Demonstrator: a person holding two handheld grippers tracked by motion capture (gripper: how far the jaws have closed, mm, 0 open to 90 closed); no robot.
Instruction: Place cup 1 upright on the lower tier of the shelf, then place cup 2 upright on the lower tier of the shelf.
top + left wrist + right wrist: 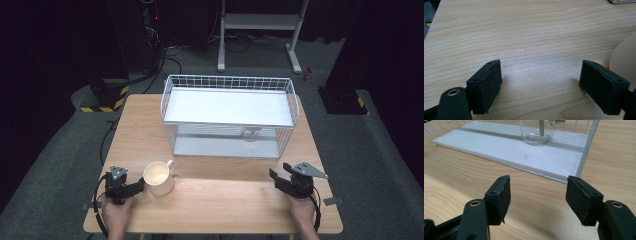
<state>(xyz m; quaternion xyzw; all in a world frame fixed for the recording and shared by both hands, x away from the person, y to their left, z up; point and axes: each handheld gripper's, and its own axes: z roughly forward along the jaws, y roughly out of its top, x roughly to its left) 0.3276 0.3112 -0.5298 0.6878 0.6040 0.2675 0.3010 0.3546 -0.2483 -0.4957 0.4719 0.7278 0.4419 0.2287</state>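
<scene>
The left gripper [141, 186] rests on the wooden table [225, 200], jaws spread wide with nothing but bare tabletop between them. The cream mug [159, 178] stands upright just beyond its right jaw, close beside its tip. The right gripper [276, 176] has its jaws parted and holds nothing. Ahead of it stands the white wire rack [230, 117]; a clear glass [537, 131] sits on the rack's lower shelf.

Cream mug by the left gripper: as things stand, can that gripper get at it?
Probably yes. The left gripper sits right beside the cream mug with open jaws and only bare table around them; whether it touches the mug is unclear.
</scene>
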